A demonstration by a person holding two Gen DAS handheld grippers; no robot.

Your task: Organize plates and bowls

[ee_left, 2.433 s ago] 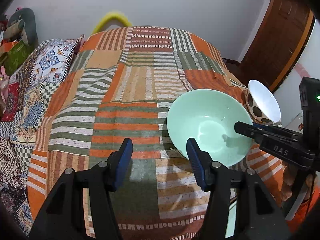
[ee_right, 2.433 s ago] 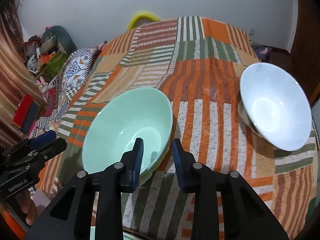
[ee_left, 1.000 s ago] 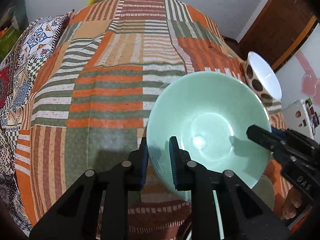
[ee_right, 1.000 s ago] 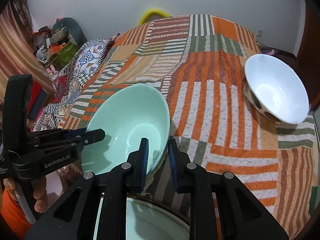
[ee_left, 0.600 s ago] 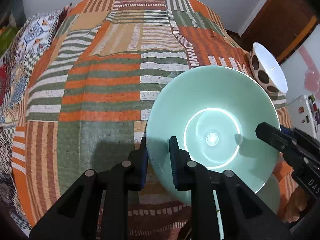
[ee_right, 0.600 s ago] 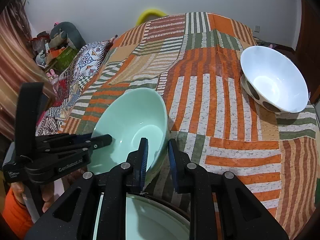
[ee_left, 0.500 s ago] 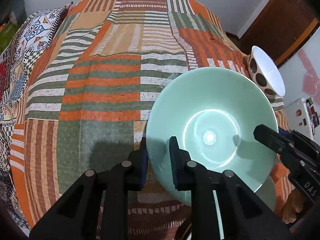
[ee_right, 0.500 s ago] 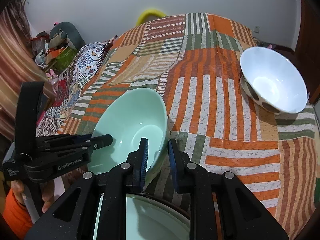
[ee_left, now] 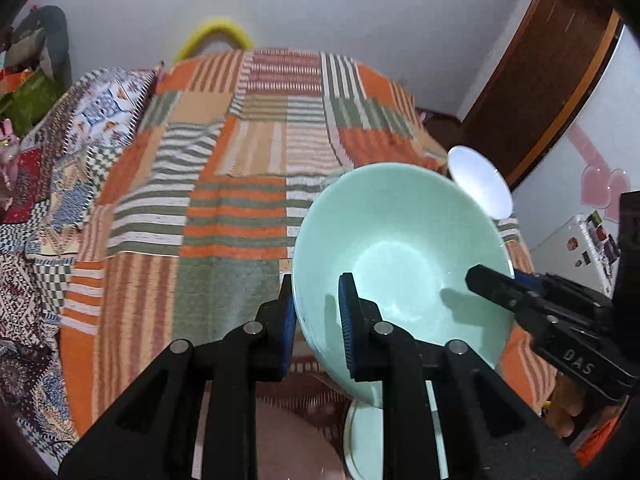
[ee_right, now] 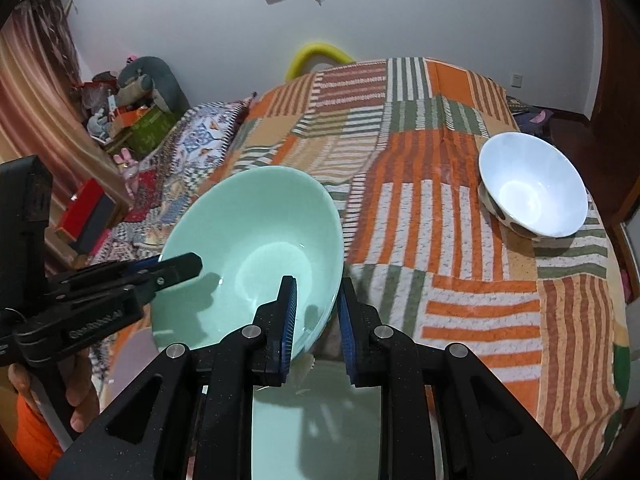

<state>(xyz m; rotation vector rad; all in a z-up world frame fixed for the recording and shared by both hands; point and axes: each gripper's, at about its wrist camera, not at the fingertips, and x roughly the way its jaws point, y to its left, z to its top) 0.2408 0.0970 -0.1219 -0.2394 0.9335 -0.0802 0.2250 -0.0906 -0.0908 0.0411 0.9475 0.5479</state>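
A pale green bowl (ee_left: 404, 248) (ee_right: 256, 248) hangs tilted above the striped patchwork bedspread (ee_left: 240, 208) (ee_right: 460, 240), held from two sides. My left gripper (ee_left: 316, 308) (ee_right: 180, 266) is shut on the bowl's left rim. My right gripper (ee_right: 317, 302) (ee_left: 480, 278) is shut on its right rim. A white bowl with brown spots (ee_left: 480, 188) (ee_right: 532, 192) rests on the bed's right side. Under the grippers lies another pale green dish (ee_left: 360, 432) (ee_right: 320, 412), mostly hidden by the fingers.
A patterned quilt (ee_left: 60, 184) covers the bed's left side, with toys and boxes (ee_right: 132, 108) beyond it. A yellow ring (ee_left: 216, 36) stands at the far end. A wooden door (ee_left: 552, 80) and a white appliance (ee_left: 580, 248) are on the right.
The left gripper closed on the green bowl's rim. Both grippers then rose with the bowl, lifting it off the bedspread; more of the far wall shows now.
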